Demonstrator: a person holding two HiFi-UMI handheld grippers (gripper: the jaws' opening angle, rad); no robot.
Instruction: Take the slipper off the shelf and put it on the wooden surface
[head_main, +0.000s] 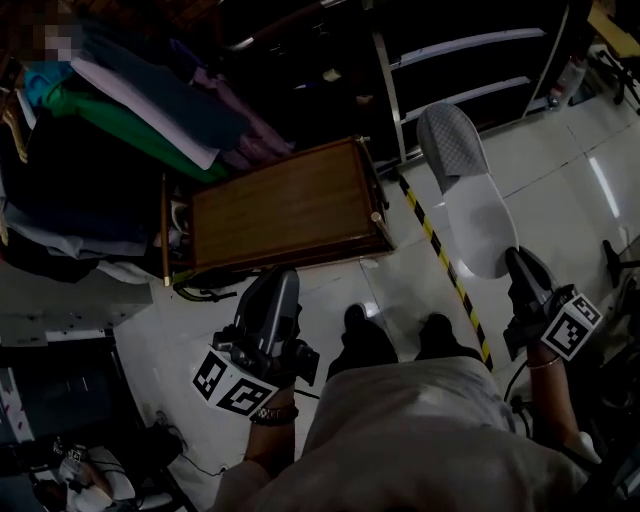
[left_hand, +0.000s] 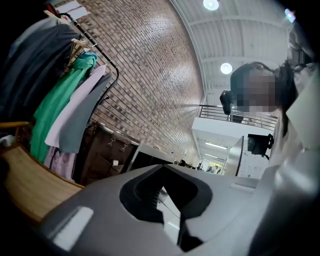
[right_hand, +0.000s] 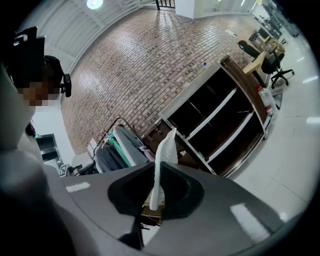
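Grey plastic right tongs (right_hand: 159, 187) are clamped nearly shut on the slipper (head_main: 470, 190), with the pads pressing both faces of its thin heel edge. The slipper stands out beyond the tips, white sole turned up and the grey textured toe part pointing away from the person. It hangs in the air over the pale tiled floor (head_main: 580, 170), clear of the dark shelf unit (head_main: 470, 70) behind it. It sits to the right of the wooden counter (head_main: 285, 205) and well apart from it. A yellow-and-black striped tape line (head_main: 440, 255) runs along the floor between the counter and the slipper.

The left tongs (head_main: 278, 290) have their jaws drawn together with nothing between them. In the head view they are held low, just in front of the counter's near edge. The counter top is bare wood with a raised rim. A clothes rack (head_main: 120, 110) carrying green, grey and pale garments stands against the counter's left side. A brick wall (right_hand: 150, 65) rises behind the rack and the shelf unit in the right gripper view.
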